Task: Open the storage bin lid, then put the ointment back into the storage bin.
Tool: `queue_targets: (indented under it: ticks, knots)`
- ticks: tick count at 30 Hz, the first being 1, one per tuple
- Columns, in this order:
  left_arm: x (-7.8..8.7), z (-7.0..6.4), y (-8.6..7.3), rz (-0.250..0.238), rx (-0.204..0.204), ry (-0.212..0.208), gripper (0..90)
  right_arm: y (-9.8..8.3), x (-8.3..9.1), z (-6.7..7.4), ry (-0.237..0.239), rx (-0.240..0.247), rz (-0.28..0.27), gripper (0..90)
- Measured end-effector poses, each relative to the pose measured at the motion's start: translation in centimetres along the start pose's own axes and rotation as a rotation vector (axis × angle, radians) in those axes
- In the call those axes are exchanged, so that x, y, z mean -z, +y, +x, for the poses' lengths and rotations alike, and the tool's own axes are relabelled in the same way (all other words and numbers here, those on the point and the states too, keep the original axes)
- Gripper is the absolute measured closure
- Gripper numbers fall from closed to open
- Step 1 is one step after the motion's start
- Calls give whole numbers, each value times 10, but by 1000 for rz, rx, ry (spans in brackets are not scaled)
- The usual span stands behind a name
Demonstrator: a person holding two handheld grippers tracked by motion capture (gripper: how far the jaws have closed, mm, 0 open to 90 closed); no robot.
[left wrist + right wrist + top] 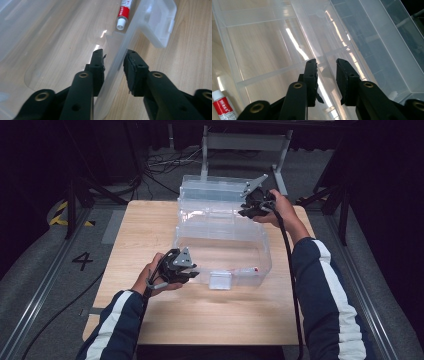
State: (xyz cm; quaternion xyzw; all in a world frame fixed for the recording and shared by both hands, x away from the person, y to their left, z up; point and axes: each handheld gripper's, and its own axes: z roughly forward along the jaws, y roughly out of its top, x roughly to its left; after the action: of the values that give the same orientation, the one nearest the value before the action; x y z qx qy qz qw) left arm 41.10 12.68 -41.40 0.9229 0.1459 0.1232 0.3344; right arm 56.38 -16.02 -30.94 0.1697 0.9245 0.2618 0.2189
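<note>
- Work in hand: handling a clear plastic storage box (222,251) that sits open on the wooden table (150,220), its hinged lid (215,190) thrown back toward the far edge.
- My left gripper (186,270) is at the near left corner of the box. In the left gripper view its jaws straddle the front wall (117,57), one jaw inside the box and one outside. A small gap shows on each side of the wall, so I judge this grip not yet seated.
- My right gripper (252,207) is at the far right, where the box meets the lid. In the right gripper view its jaws straddle a clear plastic rib (325,67) there. Whether the pads press on it I cannot tell.
- Contents: one red-and-white tube (123,12) lies on the box floor just inside the front wall, near the latch flap (160,22) that hangs outside that wall.
- Done, as judged: box open, tube inside, both grippers placed on plastic edges.
- Left, as judged: seat both grips, then swing the lid over and press the latch home. The lid is well back from closed.
</note>
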Motion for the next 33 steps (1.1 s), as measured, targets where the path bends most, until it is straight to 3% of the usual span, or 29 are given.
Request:
queue_targets:
  ticks: [5,10,17,21,33]
  knots:
    - [-3,-2,4,24,-33,4,713,-2,1,-4,33,-17,-23,745]
    - [-6,0,4,16,-20,-17,714,-1,2,-6,74,-10,-36,782]
    - [-8,-1,3,4,-16,-14,711,8,6,-2,75,52,26,819]
    - [-8,0,4,-2,0,-19,709,10,5,-1,81,72,33,830]
    - [-8,0,4,-1,5,-22,710,11,8,-1,111,78,28,853]
